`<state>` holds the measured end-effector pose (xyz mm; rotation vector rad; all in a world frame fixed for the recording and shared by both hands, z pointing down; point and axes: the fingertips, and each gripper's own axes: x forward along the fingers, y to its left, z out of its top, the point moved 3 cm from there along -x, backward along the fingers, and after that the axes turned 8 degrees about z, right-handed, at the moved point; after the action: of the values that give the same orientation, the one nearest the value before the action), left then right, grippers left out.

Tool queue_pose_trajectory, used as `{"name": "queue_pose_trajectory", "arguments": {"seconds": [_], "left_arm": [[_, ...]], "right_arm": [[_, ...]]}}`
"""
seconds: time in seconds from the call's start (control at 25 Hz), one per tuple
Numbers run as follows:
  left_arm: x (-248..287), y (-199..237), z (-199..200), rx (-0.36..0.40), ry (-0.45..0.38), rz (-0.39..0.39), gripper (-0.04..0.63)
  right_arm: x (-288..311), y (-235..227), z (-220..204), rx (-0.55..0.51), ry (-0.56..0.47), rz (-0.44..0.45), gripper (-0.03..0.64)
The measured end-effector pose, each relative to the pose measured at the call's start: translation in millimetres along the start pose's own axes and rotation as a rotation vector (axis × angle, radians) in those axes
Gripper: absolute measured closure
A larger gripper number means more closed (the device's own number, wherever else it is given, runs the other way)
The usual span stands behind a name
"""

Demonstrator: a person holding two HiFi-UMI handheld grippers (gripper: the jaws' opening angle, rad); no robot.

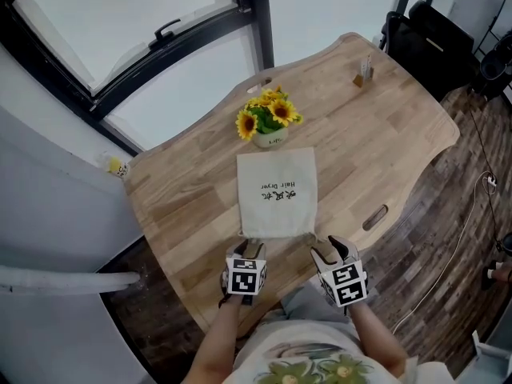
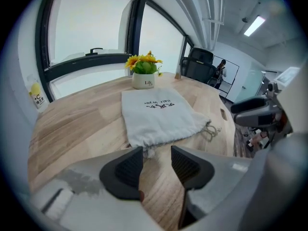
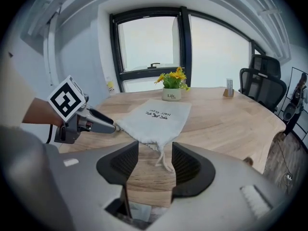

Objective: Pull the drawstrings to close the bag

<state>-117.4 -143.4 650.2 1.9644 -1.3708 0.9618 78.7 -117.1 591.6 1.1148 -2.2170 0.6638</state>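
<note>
Cloth bag (image 1: 277,192) flat on counter (image 1: 384,126); left tongs (image 1: 254,248) & right tongs (image 1: 336,248) both gape at its gathered edge, drawstrings (image 3: 161,158) lying between jaws, unclamped.

From the head view, the left claw (image 1: 251,246) and right claw (image 1: 334,248) hide the drawstrings (image 3: 162,159) at the near corners of the bag (image 1: 277,192), and the small upright item (image 1: 364,74) near the far right corner of the table (image 1: 184,206) is too small to identify.

So it's a light butcher-block wooden table with a wavy edge (image 1: 184,198). A pale grey cloth drawstring bag with dark print (image 1: 277,192) lies flat mid-table, gathered mouth toward the near edge. A small white pot of yellow sunflowers (image 1: 270,138) stands just beyond it. Near the far corner there's a little brown upright thing (image 1: 364,76), too small to make out.
</note>
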Motion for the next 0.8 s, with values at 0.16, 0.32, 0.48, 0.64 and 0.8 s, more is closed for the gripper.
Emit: {"name": "queue_pose_trajectory", "arguments": {"seconds": [0.16, 0.32, 0.48, 0.64, 0.8], "left_arm": [[15.8, -0.7, -5.9, -0.002, 0.053, -0.024, 0.413], [27.5, -0.1, -11.4, -0.018, 0.083, -0.022, 0.414], [31.0, 5.2, -9.1, -0.049, 0.111, 0.009, 0.417], [30.0, 15.9, -8.1, -0.098, 0.121, 0.045, 0.532], [21.9, 16.3, -10.3, -0.089, 0.117, 0.035, 0.54]], "right_arm": [[13.4, -1.5, -5.2, 0.006, 0.036, 0.007, 0.399], [22.5, 0.1, -10.5, 0.006, 0.065, 0.021, 0.399], [27.9, -1.2, -14.3, 0.0, 0.082, 0.027, 0.399], [32.9, -1.9, -16.6, -0.003, 0.103, 0.038, 0.403], [39.4, -4.7, -27.2, -0.003, 0.143, 0.043, 0.42]]}}
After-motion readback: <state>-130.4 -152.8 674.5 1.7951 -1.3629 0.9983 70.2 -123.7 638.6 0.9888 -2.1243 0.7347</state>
